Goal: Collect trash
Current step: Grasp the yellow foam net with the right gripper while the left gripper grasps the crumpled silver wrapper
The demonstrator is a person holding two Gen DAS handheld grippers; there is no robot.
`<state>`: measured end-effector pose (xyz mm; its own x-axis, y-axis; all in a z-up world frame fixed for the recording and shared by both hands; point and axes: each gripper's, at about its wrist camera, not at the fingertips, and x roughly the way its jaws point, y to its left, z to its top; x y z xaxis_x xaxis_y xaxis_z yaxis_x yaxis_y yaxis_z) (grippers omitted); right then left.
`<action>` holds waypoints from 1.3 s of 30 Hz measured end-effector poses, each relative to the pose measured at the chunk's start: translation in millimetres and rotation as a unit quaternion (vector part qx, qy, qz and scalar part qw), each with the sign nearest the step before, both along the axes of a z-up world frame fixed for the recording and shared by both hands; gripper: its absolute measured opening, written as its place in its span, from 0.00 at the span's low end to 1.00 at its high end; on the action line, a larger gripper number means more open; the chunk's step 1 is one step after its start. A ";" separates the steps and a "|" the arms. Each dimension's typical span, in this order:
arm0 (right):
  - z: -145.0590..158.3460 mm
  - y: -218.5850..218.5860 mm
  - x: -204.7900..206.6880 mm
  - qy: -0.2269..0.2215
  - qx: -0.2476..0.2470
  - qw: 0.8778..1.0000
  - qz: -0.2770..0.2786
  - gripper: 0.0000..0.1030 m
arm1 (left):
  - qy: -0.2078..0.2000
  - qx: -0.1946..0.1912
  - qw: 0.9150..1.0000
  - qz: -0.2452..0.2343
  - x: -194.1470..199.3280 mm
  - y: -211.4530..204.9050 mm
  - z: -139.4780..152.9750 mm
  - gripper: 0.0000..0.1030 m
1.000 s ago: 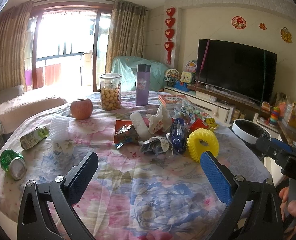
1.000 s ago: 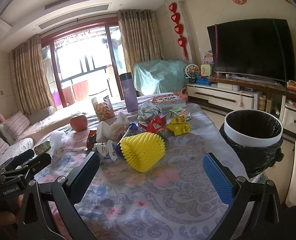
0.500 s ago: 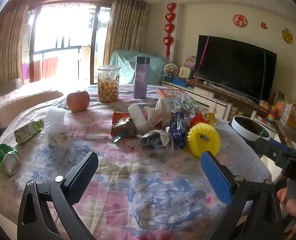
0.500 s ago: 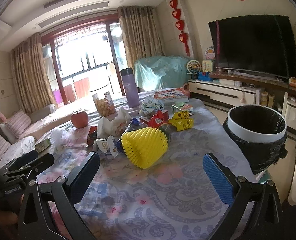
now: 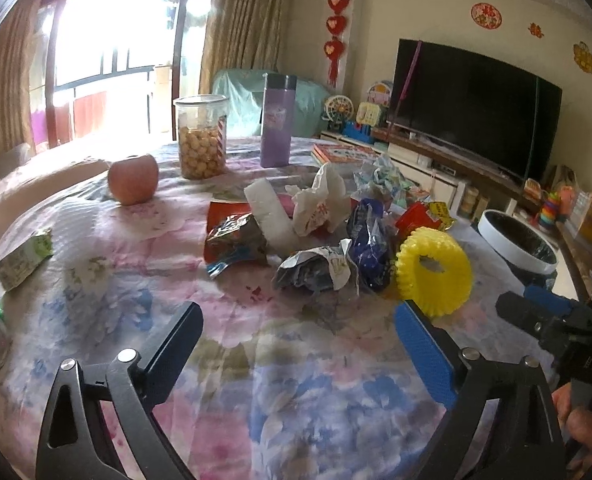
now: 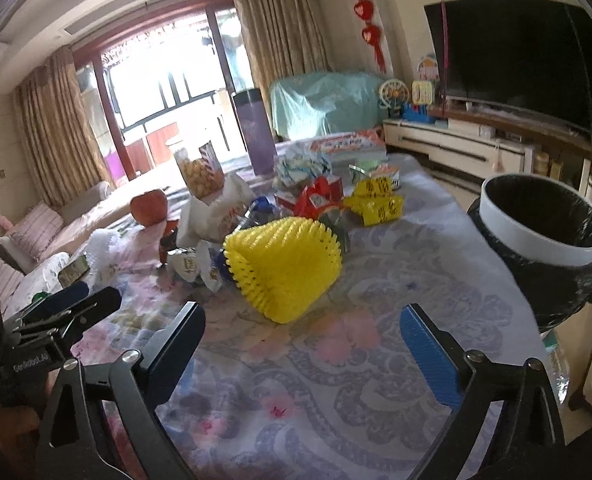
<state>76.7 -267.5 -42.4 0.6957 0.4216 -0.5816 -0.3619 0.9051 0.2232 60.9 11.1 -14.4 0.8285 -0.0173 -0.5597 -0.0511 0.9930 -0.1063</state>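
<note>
The trash pile [image 5: 316,232] sits in the middle of the flowery table [image 5: 296,380], near the black bin [image 6: 544,236]. Both the left gripper [image 5: 298,344] and right gripper [image 6: 302,344] are wide apart, closing a little, holding nothing.

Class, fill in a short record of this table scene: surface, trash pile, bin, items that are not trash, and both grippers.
surface: table with floral cloth
trash pile: crumpled wrappers beside yellow foam net
bin: black-lined bin at the table's edge
not trash: apple, snack jar, purple bottle
left gripper: closing, nothing between its jaws
right gripper: closing, nothing between its jaws
</note>
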 end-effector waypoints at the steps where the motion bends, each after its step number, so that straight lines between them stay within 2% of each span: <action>1: -2.9 0.9 4.4 0.005 -0.001 1.000 0.002 0.93 | 0.003 0.002 1.000 -0.001 5.6 -0.6 -1.2 0.89; 3: -7.2 3.8 10.8 0.012 -0.003 1.000 0.003 0.89 | 0.014 0.005 1.000 -0.005 19.6 -1.7 -5.0 0.86; 8: -15.3 9.2 27.4 0.031 -0.004 0.999 0.006 0.82 | 0.039 -0.011 0.999 -0.010 49.5 1.2 -12.3 0.85; 11: -17.4 11.5 35.4 0.036 -0.008 0.999 0.008 0.74 | 0.050 -0.018 0.999 -0.013 65.3 2.2 -15.5 0.82; 17: -23.8 11.9 49.0 0.054 -0.006 0.998 0.013 0.57 | 0.069 -0.029 0.997 -0.019 90.2 4.0 -22.5 0.66; 19: -25.6 13.7 52.0 0.060 -0.005 0.998 0.017 0.48 | 0.074 -0.029 0.997 -0.023 96.6 3.0 -25.9 0.53; 20: -27.5 14.4 53.2 0.063 -0.008 0.998 0.019 0.38 | 0.077 -0.028 0.996 -0.026 99.5 2.5 -27.9 0.49; 21: -28.9 14.8 54.4 0.065 -0.009 0.998 0.021 0.26 | 0.079 -0.026 0.996 -0.028 101.9 1.6 -29.5 0.39; 22: -30.4 15.0 55.1 0.069 -0.008 0.997 0.023 0.22 | 0.082 -0.026 0.996 -0.031 103.9 1.1 -30.9 0.26; 23: -32.0 14.4 55.4 0.071 -0.007 0.997 0.025 0.21 | 0.086 -0.028 0.995 -0.035 105.6 0.4 -32.3 0.19; 24: -32.7 14.9 54.9 0.071 -0.007 0.997 0.026 0.18 | 0.088 -0.031 0.995 -0.041 107.1 0.2 -33.3 0.08; 25: -33.5 14.7 54.9 0.071 -0.007 0.997 0.028 0.17 | 0.089 -0.034 0.994 -0.046 108.5 0.4 -34.0 0.02; 32: -30.1 2.8 47.8 0.070 0.006 0.997 0.031 0.13 | 0.060 -0.026 0.996 -0.060 94.6 -2.1 -26.5 0.00; 38: -19.8 -12.9 39.9 0.059 0.017 0.998 0.025 0.13 | 0.066 -0.043 0.996 -0.053 81.6 1.5 -26.1 0.00; 39: -18.9 -13.5 38.6 0.058 0.017 0.998 0.024 0.13 | 0.073 -0.053 0.995 -0.051 82.3 3.1 -25.5 0.04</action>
<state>115.3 -281.0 -61.3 0.6032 0.4739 -0.6415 -0.3754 0.8784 0.2959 143.2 14.2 -39.9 0.7302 -0.1623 -0.6637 0.0261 0.9773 -0.2103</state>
